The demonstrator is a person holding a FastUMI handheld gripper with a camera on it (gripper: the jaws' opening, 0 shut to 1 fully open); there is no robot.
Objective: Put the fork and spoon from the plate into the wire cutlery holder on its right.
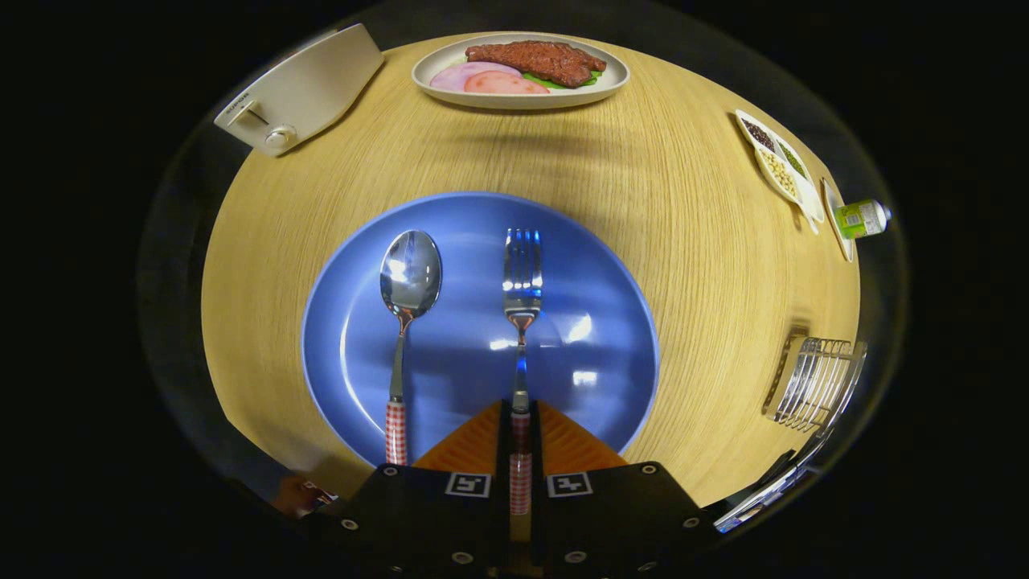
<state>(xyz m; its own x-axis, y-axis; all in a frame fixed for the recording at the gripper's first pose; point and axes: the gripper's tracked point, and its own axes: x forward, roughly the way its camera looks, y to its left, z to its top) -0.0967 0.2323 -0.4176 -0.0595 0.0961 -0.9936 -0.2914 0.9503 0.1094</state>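
Gripper view: ribbed orange gripper clamped on steel fork's checkered handle, round blue plate beneath.

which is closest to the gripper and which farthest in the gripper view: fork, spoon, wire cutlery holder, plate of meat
The gripper is shut on the fork's checked handle.
1. fork: between the fingers, on the blue plate.
2. spoon: just left of the fingers, same plate.
3. wire cutlery holder: off to the right, at the table's edge.
4. plate of meat: far side of the table, well beyond the fingers.
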